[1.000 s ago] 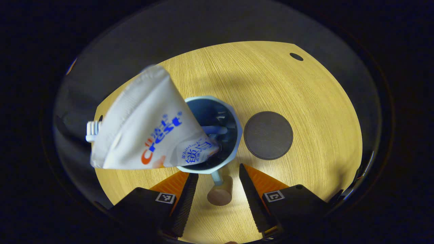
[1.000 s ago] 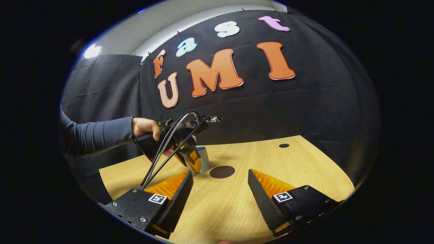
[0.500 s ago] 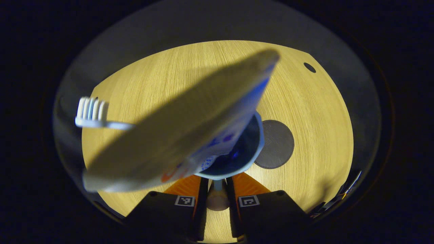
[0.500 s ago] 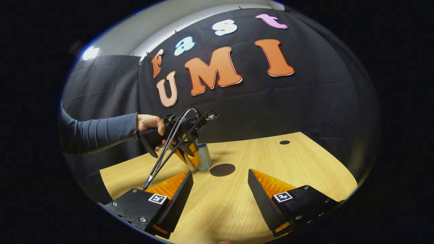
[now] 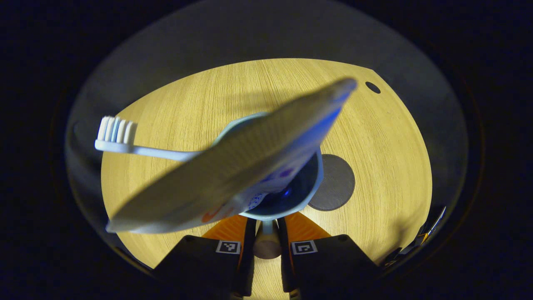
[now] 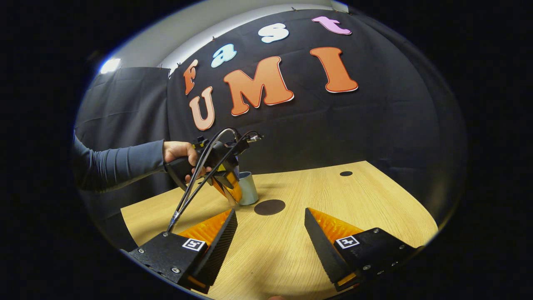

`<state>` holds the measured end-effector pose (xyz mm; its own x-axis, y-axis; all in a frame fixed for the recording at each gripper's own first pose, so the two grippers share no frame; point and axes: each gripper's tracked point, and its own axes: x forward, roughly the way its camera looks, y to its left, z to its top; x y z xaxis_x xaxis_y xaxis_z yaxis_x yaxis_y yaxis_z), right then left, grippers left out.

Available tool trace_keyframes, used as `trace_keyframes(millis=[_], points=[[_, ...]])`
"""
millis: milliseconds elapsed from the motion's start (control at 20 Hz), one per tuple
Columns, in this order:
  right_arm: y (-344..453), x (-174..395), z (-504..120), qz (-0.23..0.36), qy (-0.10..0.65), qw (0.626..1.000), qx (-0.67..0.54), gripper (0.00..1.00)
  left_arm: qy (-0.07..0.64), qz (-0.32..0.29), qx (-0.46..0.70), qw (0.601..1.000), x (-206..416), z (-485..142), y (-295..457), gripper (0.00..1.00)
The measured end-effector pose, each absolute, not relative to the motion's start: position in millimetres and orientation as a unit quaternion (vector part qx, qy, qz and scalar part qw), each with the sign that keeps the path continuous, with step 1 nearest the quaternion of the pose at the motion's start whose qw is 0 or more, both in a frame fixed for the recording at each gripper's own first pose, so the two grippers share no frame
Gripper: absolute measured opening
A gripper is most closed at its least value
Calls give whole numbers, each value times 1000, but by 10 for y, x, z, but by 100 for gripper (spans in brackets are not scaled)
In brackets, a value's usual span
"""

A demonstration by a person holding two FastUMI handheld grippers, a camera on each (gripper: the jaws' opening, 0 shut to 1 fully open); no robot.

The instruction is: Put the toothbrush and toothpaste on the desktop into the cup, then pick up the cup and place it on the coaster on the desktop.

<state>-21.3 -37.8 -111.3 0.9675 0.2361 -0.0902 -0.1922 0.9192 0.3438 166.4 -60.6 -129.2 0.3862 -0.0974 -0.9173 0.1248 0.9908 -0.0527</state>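
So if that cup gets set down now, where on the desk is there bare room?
The coaster lies bare just beside the cup. Open wood runs from there to the dark hole at the far corner, and in front of the right claw, which hangs open. It is crowded around the left claw, shut on the cup's handle.

left gripper view steeply down, close over cup (image 5: 291,196), right gripper view low, farther, shared desktop (image 6: 291,246)

Left gripper (image 5: 266,246) at bottom centre of its own view, fingers nearly together, pinched on a handle. At middle left of the right gripper view, gripped by a hand (image 6: 180,153). Right gripper (image 6: 270,237) low, fingers wide apart.
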Motion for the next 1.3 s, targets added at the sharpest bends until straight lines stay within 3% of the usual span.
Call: trace_keyframes(millis=[500,1300], points=[[-562,-367,-1140,86,65,981,163,98,538,-107,52,834,1516,-1313,-679,30],[-776,-502,-1257,57,75,982,166,98,560,-122,81,816,1444,-1366,-660,32]])
